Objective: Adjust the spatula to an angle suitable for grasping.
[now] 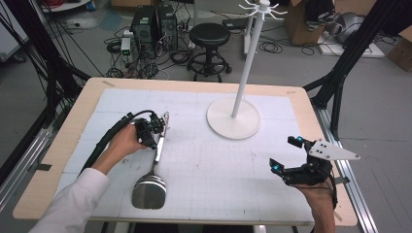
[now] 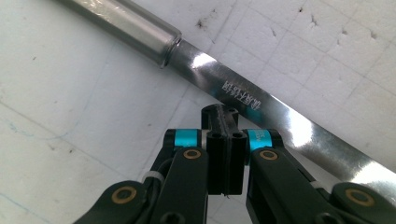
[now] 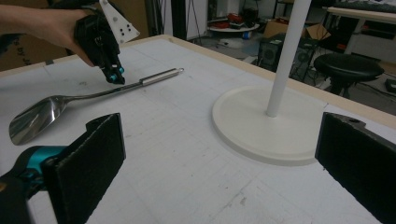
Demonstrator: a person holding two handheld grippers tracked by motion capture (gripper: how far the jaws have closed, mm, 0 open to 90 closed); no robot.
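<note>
- On the white tabletop (image 1: 204, 160) the steel ladle (image 1: 154, 167) lies flat, bowl toward the person; the left gripper (image 1: 156, 141) has its jaws clenched, tips at the handle's flat neck.
- Best part them and straddle that neck squarely.
- Right gripper (image 1: 284, 154) waits released near the white stand (image 1: 234, 119).
- Stamped characters on the neck, too small to read.

Open mat between spoon (image 1: 151, 182) and right gripper (image 1: 283, 155); rack base (image 1: 233, 118) and pole (image 1: 247, 63) block centre back.
</note>
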